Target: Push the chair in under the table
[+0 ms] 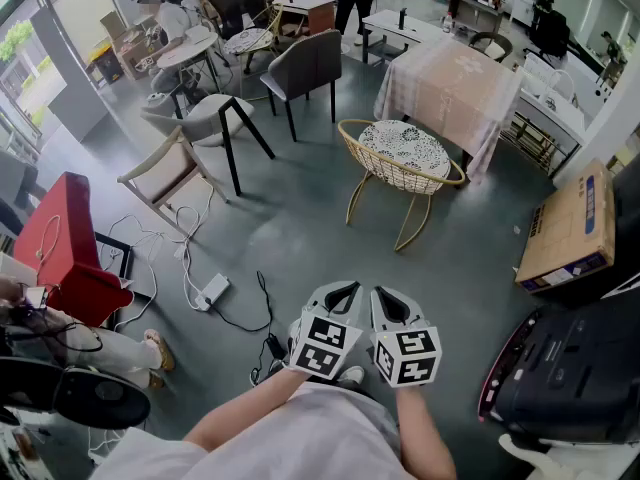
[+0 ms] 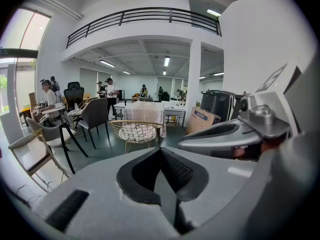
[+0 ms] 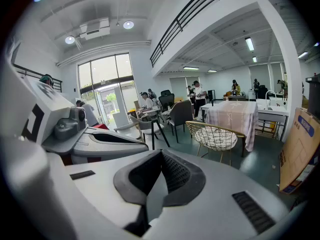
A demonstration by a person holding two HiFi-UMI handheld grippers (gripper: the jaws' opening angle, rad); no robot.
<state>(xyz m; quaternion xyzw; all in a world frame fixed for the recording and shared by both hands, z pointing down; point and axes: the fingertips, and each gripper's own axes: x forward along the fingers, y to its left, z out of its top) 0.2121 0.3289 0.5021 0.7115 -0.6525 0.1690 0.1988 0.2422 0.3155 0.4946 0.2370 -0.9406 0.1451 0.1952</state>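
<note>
Left gripper (image 1: 341, 293) and right gripper (image 1: 392, 303) are hanging side by side, nearly touching, noses tilting down over the grey floor (image 1: 300, 228). Each gripper's own view is showing its jaws pressing together with nothing between them: both closed, both empty.

Gold wire chair (image 1: 402, 158) with a patterned seat pad is standing straight ahead of both grippers, well apart, touching neither. Beyond it, the table (image 1: 450, 68) is sitting under a pale pink cloth (image 1: 487, 143). The cloth is hiding the table legs, so the space beneath is not showing. The chair is standing just off the table's near corner, not beneath it.

Right of the right gripper, a cardboard box (image 1: 568, 230) is sitting. Nearer, a black case (image 1: 575, 378), kind unclear, is running off the frame edge. The person's forearms are being cut off at the bottom edge.
</note>
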